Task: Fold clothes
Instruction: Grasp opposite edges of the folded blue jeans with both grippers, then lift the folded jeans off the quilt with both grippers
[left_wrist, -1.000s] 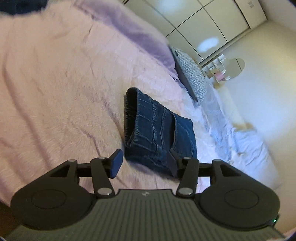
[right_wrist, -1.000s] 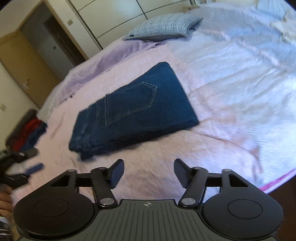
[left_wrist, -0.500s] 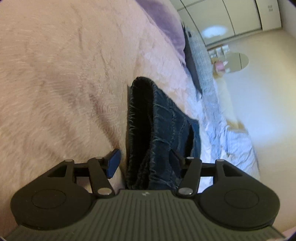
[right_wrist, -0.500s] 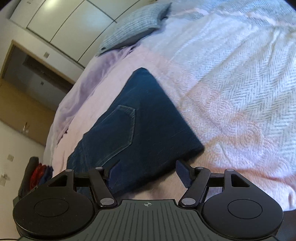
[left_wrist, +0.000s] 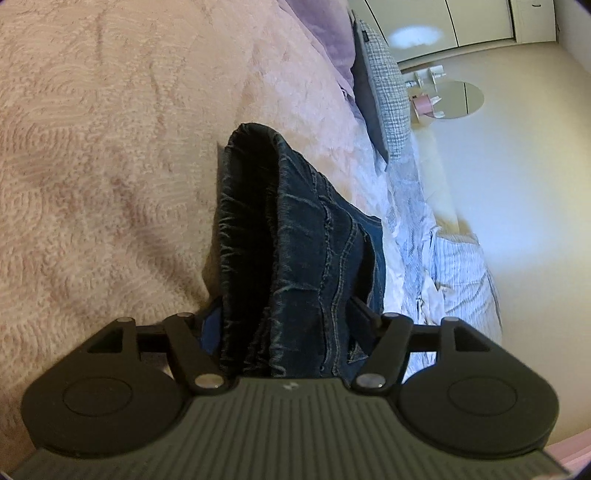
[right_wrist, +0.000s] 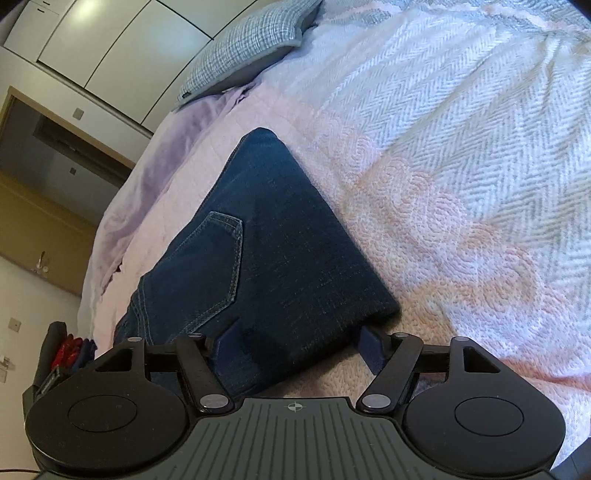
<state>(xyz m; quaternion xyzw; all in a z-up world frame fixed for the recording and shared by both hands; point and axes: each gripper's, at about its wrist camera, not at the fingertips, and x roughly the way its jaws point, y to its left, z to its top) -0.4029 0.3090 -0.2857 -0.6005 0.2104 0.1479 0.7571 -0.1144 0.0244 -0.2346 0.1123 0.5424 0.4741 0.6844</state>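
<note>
Our left tool has its jaws spread wide, and they have just been opening; the thick folded end of the jeans sits between them. The left finger is just beside the stacked layers and the right finger lies against the denim on the other side, though we cannot tell whether either pad presses on the cloth. From this tool we look along the edge of the bundle, where the folded layers curve round in a dark loop at the far end.

Our right tool also stands wide, its jaws having just been opening, and the near corner of the folded jeans reaches in between them. The left pad lies over the denim and the right pad stands just off the corner, over the bedspread. We see no squeeze on the cloth here.

The jeans lie folded into a flat rectangular stack with a back pocket facing up, resting on the pink textured bedspread of the bed. Beyond them a grey checked pillow lies at the head of the bed, with a lilac sheet beside it and a pale herringbone blanket to the right. Past the bed we see white wardrobe doors and a wooden door frame
</note>
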